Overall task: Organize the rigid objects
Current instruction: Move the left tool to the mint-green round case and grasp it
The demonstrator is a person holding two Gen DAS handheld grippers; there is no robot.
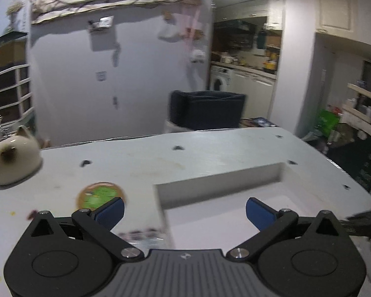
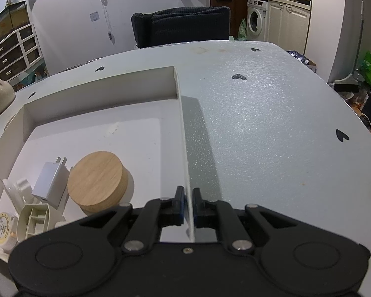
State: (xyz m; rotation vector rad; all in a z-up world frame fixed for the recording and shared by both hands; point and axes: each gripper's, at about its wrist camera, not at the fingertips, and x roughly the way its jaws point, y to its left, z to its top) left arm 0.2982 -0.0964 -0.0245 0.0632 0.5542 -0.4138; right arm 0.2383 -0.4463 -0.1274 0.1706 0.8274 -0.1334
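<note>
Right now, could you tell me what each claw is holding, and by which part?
The right claw pinches the white tray by its right side wall; the left claw is open and holds nothing.

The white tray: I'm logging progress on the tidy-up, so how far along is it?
Done: the white tray already holds a wooden disc, a white plug adapter and some white plastic parts. In hand: the right gripper clamps the tray's side wall; the left gripper is open and empty. Left: a round green-labelled item and a cat-shaped ceramic pot remain on the table.
</note>
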